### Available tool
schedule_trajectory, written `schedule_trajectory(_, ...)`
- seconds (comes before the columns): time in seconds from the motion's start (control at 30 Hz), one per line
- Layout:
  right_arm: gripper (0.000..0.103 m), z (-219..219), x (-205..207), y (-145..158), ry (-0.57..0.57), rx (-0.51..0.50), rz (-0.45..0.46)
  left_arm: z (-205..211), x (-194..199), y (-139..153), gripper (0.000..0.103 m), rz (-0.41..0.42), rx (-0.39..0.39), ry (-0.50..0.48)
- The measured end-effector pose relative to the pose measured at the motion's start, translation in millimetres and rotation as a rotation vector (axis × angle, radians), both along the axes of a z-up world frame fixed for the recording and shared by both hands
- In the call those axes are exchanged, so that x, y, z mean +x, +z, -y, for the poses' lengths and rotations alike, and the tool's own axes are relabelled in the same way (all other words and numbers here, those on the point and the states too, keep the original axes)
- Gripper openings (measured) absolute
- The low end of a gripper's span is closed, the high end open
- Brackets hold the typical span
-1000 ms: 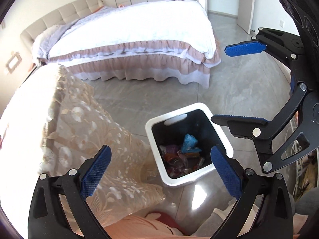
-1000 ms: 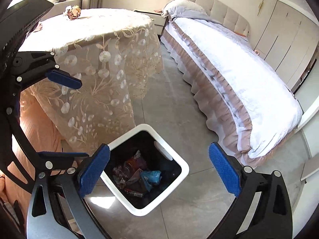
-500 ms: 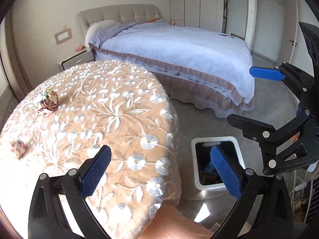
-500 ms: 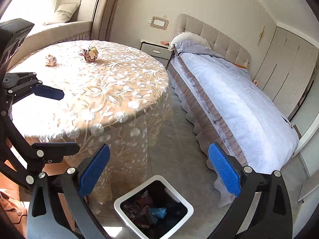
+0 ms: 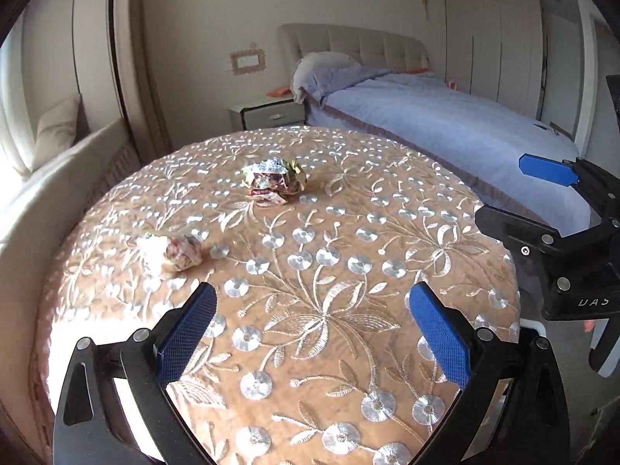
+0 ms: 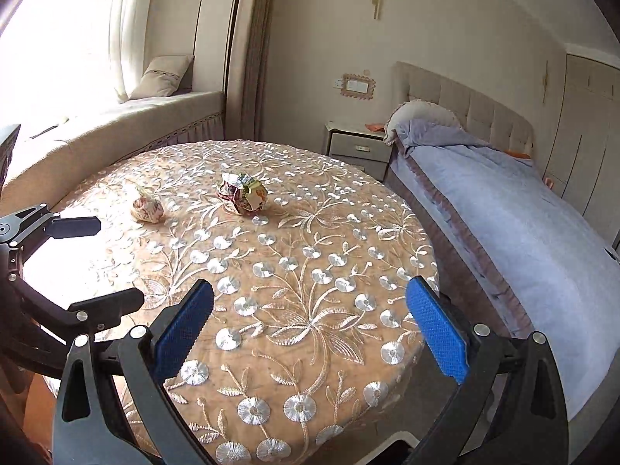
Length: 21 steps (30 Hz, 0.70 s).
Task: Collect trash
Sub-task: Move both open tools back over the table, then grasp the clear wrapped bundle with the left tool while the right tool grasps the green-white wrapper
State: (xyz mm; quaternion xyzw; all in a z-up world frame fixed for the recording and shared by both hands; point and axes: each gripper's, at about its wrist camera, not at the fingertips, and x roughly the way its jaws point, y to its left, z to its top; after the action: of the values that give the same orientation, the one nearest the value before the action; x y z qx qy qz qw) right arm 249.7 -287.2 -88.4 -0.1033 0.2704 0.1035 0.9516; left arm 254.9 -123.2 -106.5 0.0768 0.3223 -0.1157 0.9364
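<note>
Trash wads now fill the view instead of the bin; both grippers, spread and empty, have swung up toward the table for the next pickup.

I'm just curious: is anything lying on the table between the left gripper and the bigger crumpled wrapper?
No. In the left wrist view, only bare embroidered tablecloth separates the open left gripper from the bigger crumpled wrapper; the smaller wad sits off left.
</note>
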Motion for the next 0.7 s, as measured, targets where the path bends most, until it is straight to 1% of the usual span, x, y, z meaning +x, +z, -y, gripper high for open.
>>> schedule_trajectory(0.2,0.099,-40.2,37.8,-2.7,0.079,-0.004,-0.018,-41.9,28.5,-4.8,0.098,-0.014,0.010,0.095)
schedule_trajectory(0.4,0.099,-70.7,74.2,-10.5,0.129,-0.003,-0.045,-67.8,61.6,-10.8,0.098,-0.038,0.023,0.146)
schedule_trajectory(0.57,0.099,-91.5,104.8,-20.8,0.147,-0.032,-0.060,-85.4,97.2,-24.6,0.098,-0.101,0.007,0.171)
schedule_trajectory(0.7,0.099,-100.9,134.9,-29.8,0.145,-0.041,-0.098,-94.7,126.4,-42.4,0.098,-0.199,-0.027,0.153)
